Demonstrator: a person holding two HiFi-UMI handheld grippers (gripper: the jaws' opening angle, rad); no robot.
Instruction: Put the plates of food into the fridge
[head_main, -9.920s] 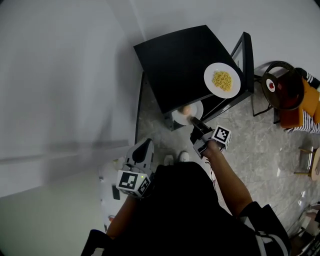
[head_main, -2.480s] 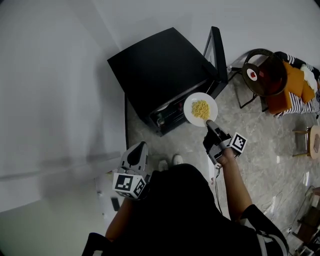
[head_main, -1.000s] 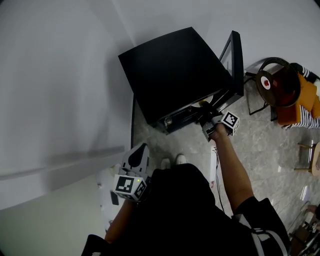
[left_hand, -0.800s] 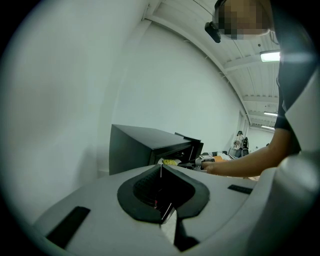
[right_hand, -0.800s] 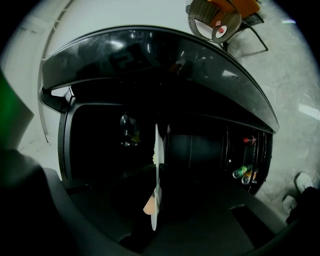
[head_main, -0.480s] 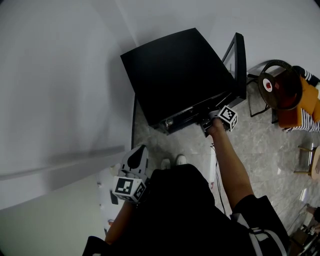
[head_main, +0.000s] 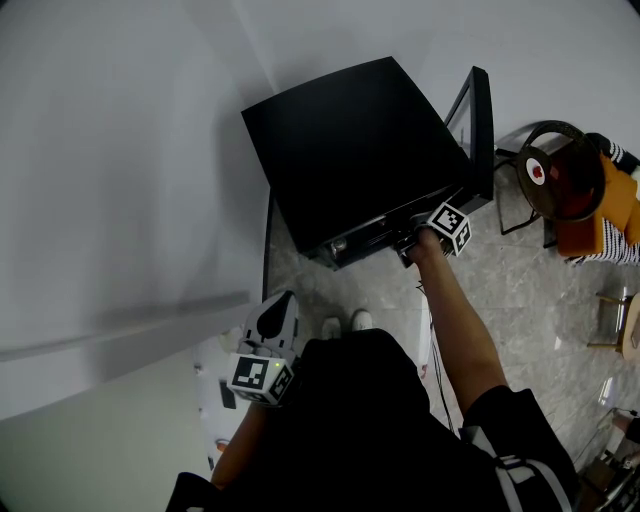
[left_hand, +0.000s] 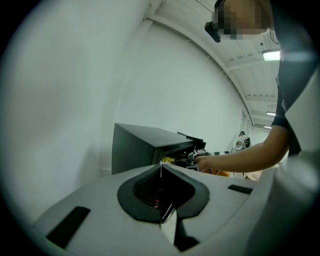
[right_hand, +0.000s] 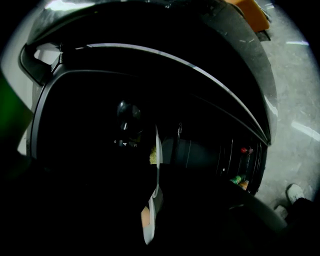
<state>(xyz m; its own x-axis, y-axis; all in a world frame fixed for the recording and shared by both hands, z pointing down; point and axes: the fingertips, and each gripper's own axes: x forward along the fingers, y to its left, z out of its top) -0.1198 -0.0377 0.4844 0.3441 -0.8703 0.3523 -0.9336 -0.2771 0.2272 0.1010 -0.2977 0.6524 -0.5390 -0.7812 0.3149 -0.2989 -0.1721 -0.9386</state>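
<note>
A black mini fridge (head_main: 350, 140) stands on the floor with its door (head_main: 480, 130) swung open to the right. My right gripper (head_main: 410, 240) reaches into the opening, its fingertips hidden under the fridge top. In the right gripper view a white plate (right_hand: 157, 142) with yellow food (right_hand: 153, 156) shows edge-on in the dark interior, in line with the right gripper (right_hand: 159, 172), which is shut on its rim. Lower in that view is a white sliver with an orange patch (right_hand: 146, 220), perhaps another plate. My left gripper (head_main: 283, 295) hangs shut and empty by my body, well short of the fridge (left_hand: 140, 147).
The door's inner shelves (right_hand: 240, 165) hold small red, green and orange items. A dark round table (head_main: 555, 170) and an orange chair (head_main: 600, 200) stand right of the fridge. A white wall runs along the left. My shoes (head_main: 345, 320) are on the marble floor.
My right gripper has pushed a little further into the fridge opening, and the yellow food no longer shows in the head view. The left gripper has stayed where it was.
</note>
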